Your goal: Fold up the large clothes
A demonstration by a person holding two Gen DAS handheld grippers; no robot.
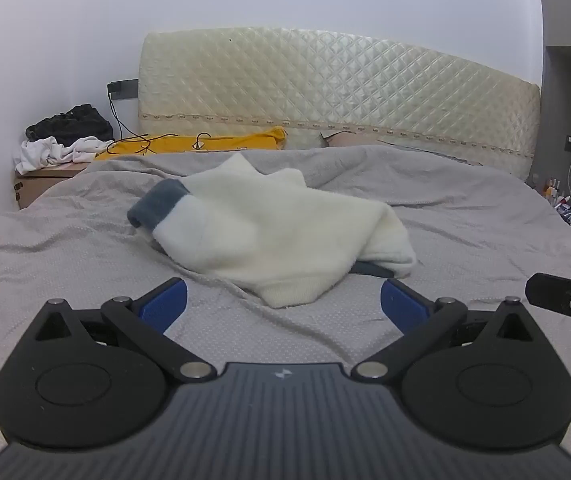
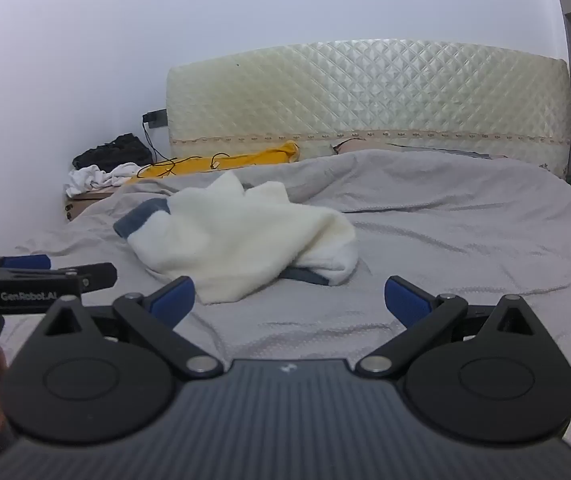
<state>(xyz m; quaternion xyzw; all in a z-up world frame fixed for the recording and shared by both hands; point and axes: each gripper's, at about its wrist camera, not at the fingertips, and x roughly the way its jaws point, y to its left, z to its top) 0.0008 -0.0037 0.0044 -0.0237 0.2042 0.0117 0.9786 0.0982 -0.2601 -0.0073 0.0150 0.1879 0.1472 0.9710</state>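
A fluffy white garment (image 1: 269, 232) with grey-blue cuffs lies crumpled in the middle of the grey bed cover (image 1: 465, 232); it also shows in the right wrist view (image 2: 245, 240). My left gripper (image 1: 283, 300) is open and empty, just short of the garment's near hem. My right gripper (image 2: 289, 300) is open and empty, near the garment's near edge, to the right of the left one. The left gripper shows at the left edge of the right wrist view (image 2: 25, 272).
A quilted cream headboard (image 1: 325, 92) stands at the back. A yellow pillow (image 1: 205, 144) with a black cable lies at the bed's head. A bedside table (image 1: 37, 184) at the left holds white and black clothes. Small items lie at the right (image 1: 565, 204).
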